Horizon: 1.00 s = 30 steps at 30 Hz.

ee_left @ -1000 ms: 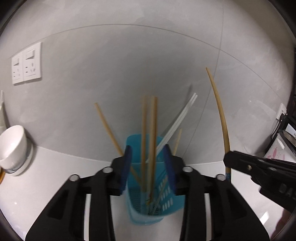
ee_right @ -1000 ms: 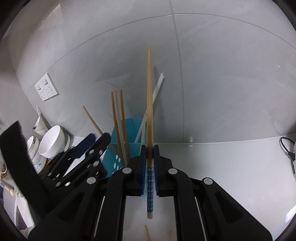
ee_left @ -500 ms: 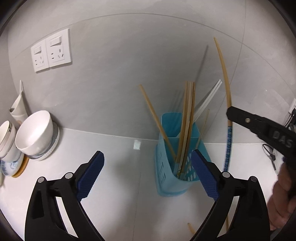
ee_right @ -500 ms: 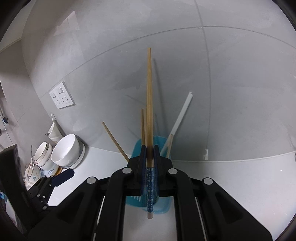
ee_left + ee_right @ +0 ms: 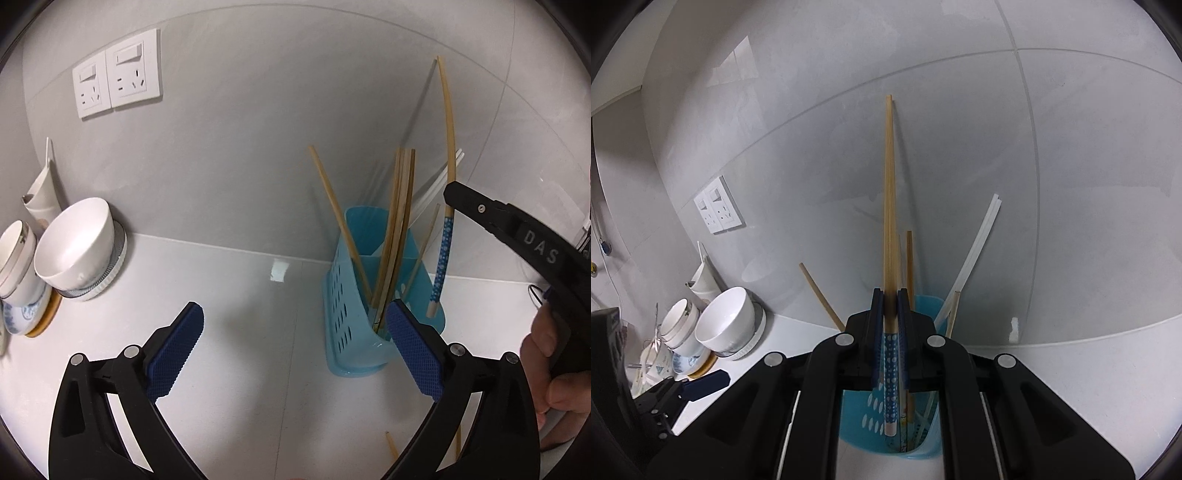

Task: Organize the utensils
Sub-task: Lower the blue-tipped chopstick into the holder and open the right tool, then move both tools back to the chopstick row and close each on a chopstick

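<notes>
Right now I'm partway through dropping chopsticks into the blue holder (image 5: 354, 295). My right gripper (image 5: 890, 314) is clamped tight on one long bamboo chopstick (image 5: 889, 206), standing it nearly upright with its blue dotted end hanging just over the holder's opening. The left gripper (image 5: 295, 347) has just been opening and now its jaws stand wide with nothing between them; it sits low over the white counter (image 5: 221, 295), the right pad just in front of the holder.

Next move, as I read it: line the dotted tip up with a free slot and lower it before letting go — several sticks already lean every which way in there, so it could easily snag on one. I think the tip is above the nearer compartment, but the fisheye makes that hard to call.

Materials: the holder is thin, glossy plastic with perforated sides and a divider inside (light enough to tip if bumped, I'd guess). The chopsticks are slim, smooth, tapered bamboo, plus a pair of white plastic ones (image 5: 979, 251). A loose stick (image 5: 391, 445) lies on the counter near the left gripper — probably my next pick.
</notes>
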Available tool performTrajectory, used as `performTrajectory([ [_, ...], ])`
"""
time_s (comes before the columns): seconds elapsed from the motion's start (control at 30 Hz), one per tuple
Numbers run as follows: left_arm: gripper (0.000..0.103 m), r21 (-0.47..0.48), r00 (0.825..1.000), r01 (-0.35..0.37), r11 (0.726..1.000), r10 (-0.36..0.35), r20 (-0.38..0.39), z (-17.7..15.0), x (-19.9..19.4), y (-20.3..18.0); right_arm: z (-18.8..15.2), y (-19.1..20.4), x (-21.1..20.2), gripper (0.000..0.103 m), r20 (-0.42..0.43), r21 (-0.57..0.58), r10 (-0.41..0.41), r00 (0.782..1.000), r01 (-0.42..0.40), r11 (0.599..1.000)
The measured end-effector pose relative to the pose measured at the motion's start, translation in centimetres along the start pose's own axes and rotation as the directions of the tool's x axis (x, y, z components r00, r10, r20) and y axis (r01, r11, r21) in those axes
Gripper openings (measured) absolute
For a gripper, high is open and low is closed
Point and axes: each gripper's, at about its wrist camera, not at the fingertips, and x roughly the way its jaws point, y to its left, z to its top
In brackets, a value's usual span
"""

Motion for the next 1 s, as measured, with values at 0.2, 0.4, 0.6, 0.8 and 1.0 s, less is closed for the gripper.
performTrajectory([
  [0.2, 0.097, -0.001, 1.0, -0.017, 1.0, 0.017, 0.01, -0.4, 0.0, 0.0, -1.9, 0.0, 1.7, 0.007, -0.044, -0.04, -0.019, 0.999, 0.017, 0.999],
  [0.4, 0.097, -0.018, 1.0, -0.02, 1.0, 0.02, 0.005, -0.6, 0.5, 0.4, -3.5, -0.2, 2.6, 0.007, -0.091, -0.047, -0.037, 0.995, 0.033, 0.998],
  [0.6, 0.097, -0.017, 0.999, -0.038, 0.999, 0.038, -0.011, -0.6, 1.1, 0.5, -4.1, -0.6, 2.6, 0.01, -0.129, -0.04, -0.065, 0.99, 0.06, 0.997],
  [0.8, 0.097, -0.038, 0.999, -0.031, 0.999, 0.03, -0.033, -0.6, 1.0, 0.7, -3.6, -1.5, 0.3, 0.053, -0.144, -0.035, -0.107, 0.984, 0.103, 0.994],
  [1.0, 0.097, -0.04, 0.999, -0.007, 0.999, 0.005, -0.046, -1.2, 0.1, -0.1, -4.0, -3.2, -2.7, 0.078, -0.162, -0.03, -0.172, 0.972, 0.169, 0.985],
])
